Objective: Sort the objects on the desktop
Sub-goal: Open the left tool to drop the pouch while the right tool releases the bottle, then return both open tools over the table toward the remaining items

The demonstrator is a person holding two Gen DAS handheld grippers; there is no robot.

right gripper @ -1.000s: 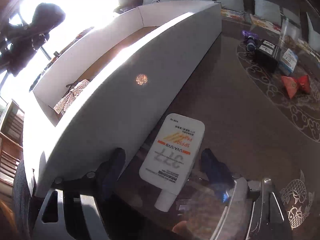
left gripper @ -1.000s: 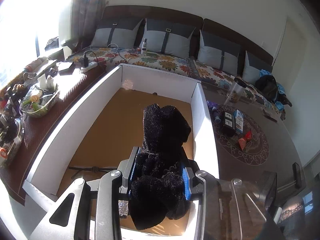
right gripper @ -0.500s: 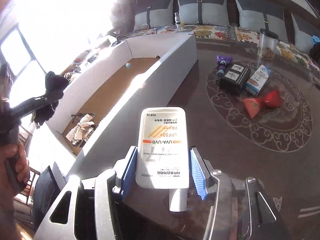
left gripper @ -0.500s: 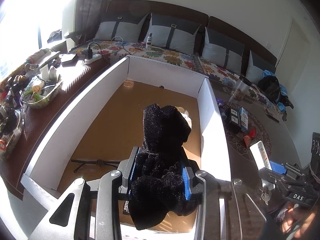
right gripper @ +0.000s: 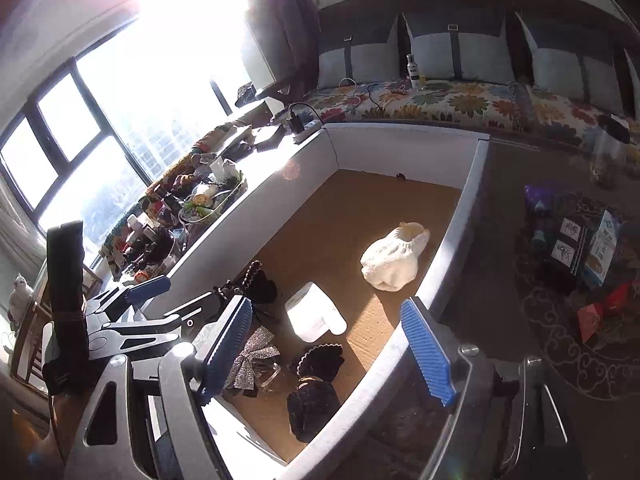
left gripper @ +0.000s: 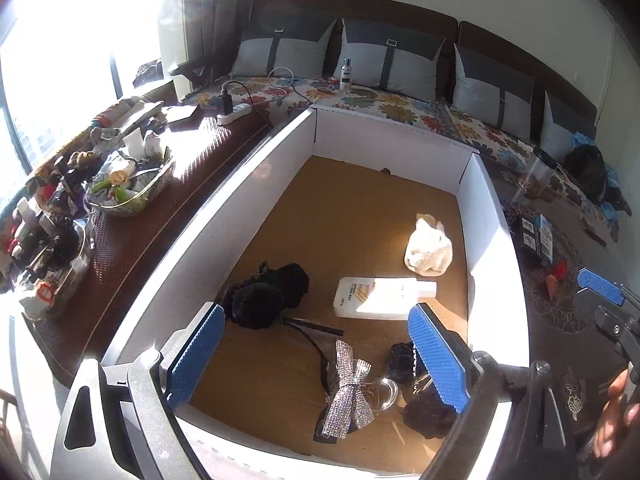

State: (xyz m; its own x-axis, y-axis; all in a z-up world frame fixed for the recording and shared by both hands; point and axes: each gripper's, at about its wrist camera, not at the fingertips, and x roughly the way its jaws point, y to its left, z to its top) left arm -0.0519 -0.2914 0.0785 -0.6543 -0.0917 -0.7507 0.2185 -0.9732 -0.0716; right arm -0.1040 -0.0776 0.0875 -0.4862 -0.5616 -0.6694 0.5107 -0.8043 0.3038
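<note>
Sunscreen tube (left gripper: 382,297) in white box (left gripper: 494,240)

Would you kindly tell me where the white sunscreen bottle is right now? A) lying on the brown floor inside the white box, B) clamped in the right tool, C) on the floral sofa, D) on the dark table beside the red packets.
A: the sunscreen bottle lies flat on the cardboard floor of the white box, and both tools are open and empty.

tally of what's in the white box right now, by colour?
In the white box:
Black: 3 (fuzzy piece, scrunchie, dark bundle)
White/cream: 2 (sunscreen bottle, cream knit item)
Silver: 1 (rhinestone bow)
Clear: 1 (glass piece)
Total: 7
</note>
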